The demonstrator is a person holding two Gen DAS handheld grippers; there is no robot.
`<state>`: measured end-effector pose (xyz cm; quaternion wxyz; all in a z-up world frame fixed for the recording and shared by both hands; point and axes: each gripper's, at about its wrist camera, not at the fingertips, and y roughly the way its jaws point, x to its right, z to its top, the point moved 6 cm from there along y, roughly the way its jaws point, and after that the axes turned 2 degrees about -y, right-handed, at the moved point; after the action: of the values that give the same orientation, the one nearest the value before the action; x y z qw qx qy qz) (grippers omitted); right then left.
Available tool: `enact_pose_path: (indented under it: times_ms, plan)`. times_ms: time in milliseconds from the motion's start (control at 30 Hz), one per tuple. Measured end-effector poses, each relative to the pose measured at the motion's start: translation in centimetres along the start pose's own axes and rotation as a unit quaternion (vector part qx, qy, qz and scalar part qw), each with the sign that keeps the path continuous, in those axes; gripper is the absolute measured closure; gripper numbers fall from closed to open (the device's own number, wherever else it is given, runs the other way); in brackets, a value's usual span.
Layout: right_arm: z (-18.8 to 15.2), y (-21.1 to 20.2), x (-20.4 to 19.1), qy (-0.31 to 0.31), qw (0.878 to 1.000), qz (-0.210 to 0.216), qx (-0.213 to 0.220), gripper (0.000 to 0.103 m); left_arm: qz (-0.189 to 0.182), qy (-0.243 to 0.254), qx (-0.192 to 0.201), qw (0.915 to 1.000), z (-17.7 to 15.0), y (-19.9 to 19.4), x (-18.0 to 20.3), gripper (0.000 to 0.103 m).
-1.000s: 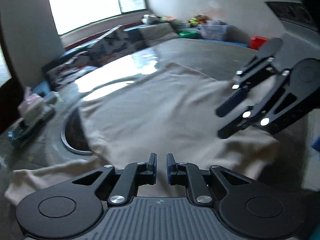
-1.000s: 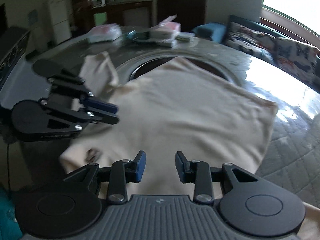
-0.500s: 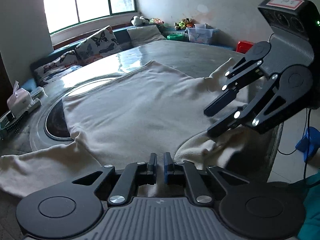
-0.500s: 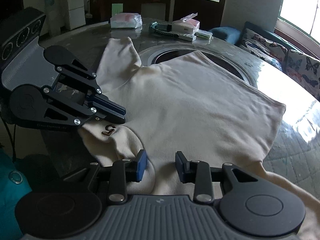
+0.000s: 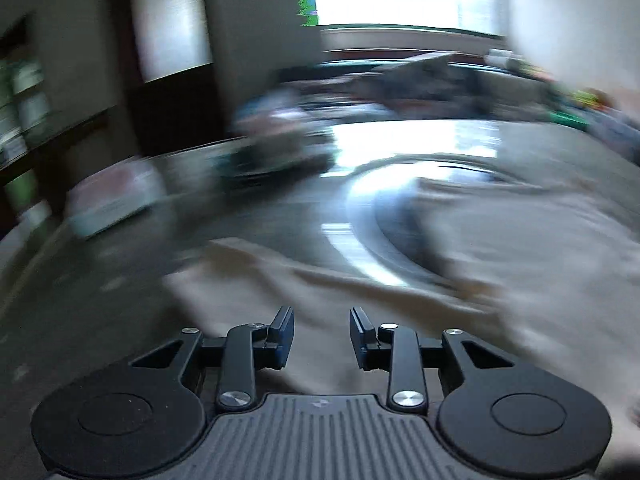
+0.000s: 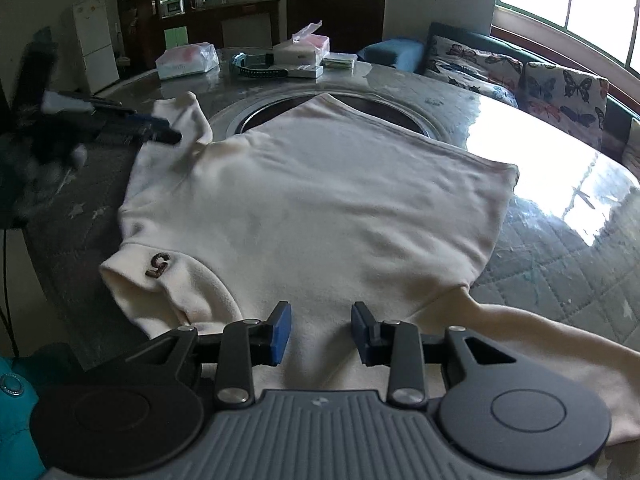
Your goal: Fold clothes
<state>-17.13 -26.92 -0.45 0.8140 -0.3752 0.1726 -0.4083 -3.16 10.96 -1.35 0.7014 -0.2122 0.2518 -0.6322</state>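
Observation:
A cream long-sleeved top (image 6: 320, 208) lies spread flat on the round table, collar with a brown "S" mark (image 6: 158, 266) at the near left. My right gripper (image 6: 320, 334) is open and empty just above the top's near edge. My left gripper (image 5: 322, 336) is open and empty above a blurred sleeve (image 5: 304, 280). In the right wrist view the left gripper (image 6: 156, 130) appears blurred by the far left sleeve (image 6: 188, 120).
The table (image 6: 560, 248) has a dark round inset (image 6: 280, 110) under the top's far edge. Tissue packs and boxes (image 6: 304, 46) sit at the table's far side. A butterfly-print sofa (image 6: 560, 84) stands at the right. A teal item (image 6: 16, 408) is at the near left.
My left gripper opened and swung quickly left toward the far sleeve, away from the collar. The collar now lies flat. My right gripper stayed open, nearly still.

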Motion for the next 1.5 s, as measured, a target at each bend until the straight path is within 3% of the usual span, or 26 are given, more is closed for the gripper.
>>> enact_pose_path:
  times_ms: [67,133,267,433,800,967,1033,1100,1233,1367,1433,1500]
  plan:
    - [0.4,-0.2,-0.4,-0.004,1.000,0.004,0.006,0.070,0.052,-0.036,-0.009,0.9980,0.3,1.4,-2.7,0.058]
    - [0.8,-0.3,-1.0,-0.010,1.000,0.011,0.013,0.070,0.075,-0.072,-0.017,0.9944,0.5,2.5,-4.8,0.048]
    - [2.5,-0.4,-3.3,-0.036,0.998,0.043,0.031,0.070,0.068,-0.108,-0.021,0.9917,1.2,3.9,-6.5,0.050]
    - [4.3,0.6,-5.7,-0.059,0.995,0.073,0.041,0.070,0.058,-0.104,-0.017,0.9928,1.5,4.0,-6.5,0.093]
    - [3.7,3.4,-9.6,-0.104,0.987,0.119,0.011,0.070,0.075,-0.119,-0.014,0.9899,0.2,2.4,-8.4,0.097]
    - [3.9,2.9,-9.3,-0.100,0.988,0.118,0.016,0.070,0.057,-0.159,-0.008,0.9856,0.1,1.6,-8.9,0.088]
    - [4.0,2.8,-9.2,-0.098,0.988,0.117,0.018,0.070,0.062,-0.160,-0.006,0.9851,0.0,1.3,-8.8,0.066]
    - [4.1,2.8,-9.1,-0.095,0.988,0.116,0.021,0.069,0.069,-0.161,-0.005,0.9845,0.0,1.2,-8.7,0.054]
    - [4.1,2.5,-9.0,-0.091,0.989,0.113,0.025,0.069,0.065,-0.162,-0.012,0.9845,0.0,1.6,-8.4,0.054]
    - [4.1,2.3,-8.9,-0.087,0.990,0.111,0.028,0.069,0.070,-0.158,-0.017,0.9849,0.0,2.4,-8.2,0.063]
    - [4.2,2.2,-8.8,-0.085,0.990,0.109,0.030,0.069,0.062,-0.155,-0.014,0.9858,0.1,2.4,-8.0,0.087]
    - [4.1,2.1,-8.6,-0.081,0.990,0.108,0.032,0.069,0.059,-0.153,-0.010,0.9864,0.3,2.3,-7.8,0.096]
